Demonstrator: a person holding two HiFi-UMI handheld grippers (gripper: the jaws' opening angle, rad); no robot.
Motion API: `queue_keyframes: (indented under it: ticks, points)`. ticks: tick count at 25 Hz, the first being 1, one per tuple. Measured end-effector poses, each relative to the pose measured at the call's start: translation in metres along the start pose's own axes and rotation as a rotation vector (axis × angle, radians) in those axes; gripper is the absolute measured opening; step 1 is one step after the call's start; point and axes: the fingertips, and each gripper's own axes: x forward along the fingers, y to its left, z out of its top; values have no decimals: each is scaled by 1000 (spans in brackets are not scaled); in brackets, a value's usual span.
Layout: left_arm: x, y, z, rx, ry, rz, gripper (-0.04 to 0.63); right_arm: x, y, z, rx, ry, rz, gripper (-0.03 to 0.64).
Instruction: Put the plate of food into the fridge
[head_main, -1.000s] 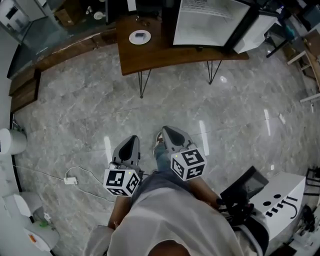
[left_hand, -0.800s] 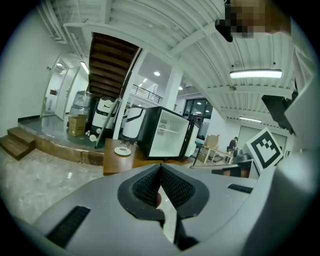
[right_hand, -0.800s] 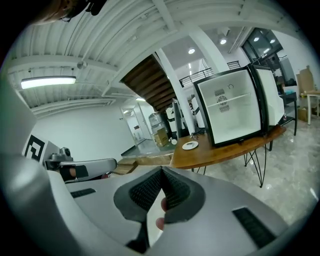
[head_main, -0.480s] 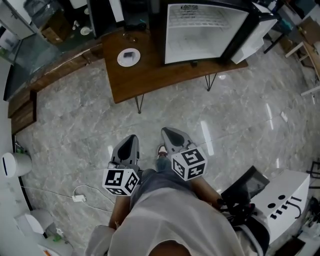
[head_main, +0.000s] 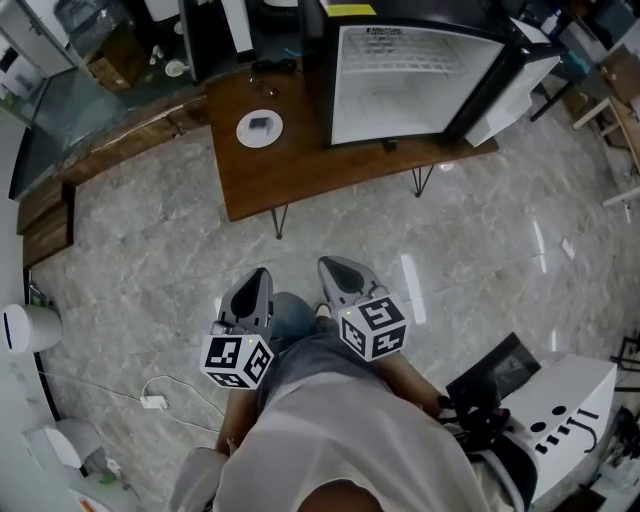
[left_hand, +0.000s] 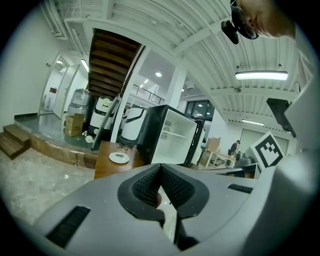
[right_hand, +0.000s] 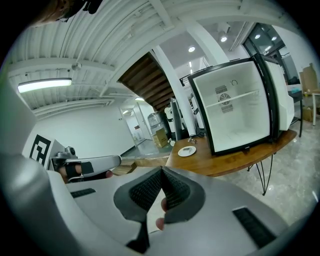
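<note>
While the left tool and right tool hang clenched and empty, the approach seems in hand: the plate sits near the left edge of the tabletop, beside the open fridge; next, reach it with jaws parted.

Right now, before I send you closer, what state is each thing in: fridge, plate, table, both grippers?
Fridge: door swung open, nothing visible inside.
Plate: flat on the wooden table, left of the fridge, a small dark item on it, not held.
Left gripper: jaws shut, holding nothing.
Right gripper: jaws shut, holding nothing.
</note>
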Motion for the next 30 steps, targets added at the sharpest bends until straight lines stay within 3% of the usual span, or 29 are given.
queue_keyframes:
  ticks: [13,22,30]
  points:
    - [20,19,4,-33,32,7,11,32,-1,4,12,53,28,12]
    - [69,73,30,-66,33,-13,11,100,12,27,4,96,61,12]
    - [107,162,74,-101,30,-35,11,199,33,74,-44,121,61,12]
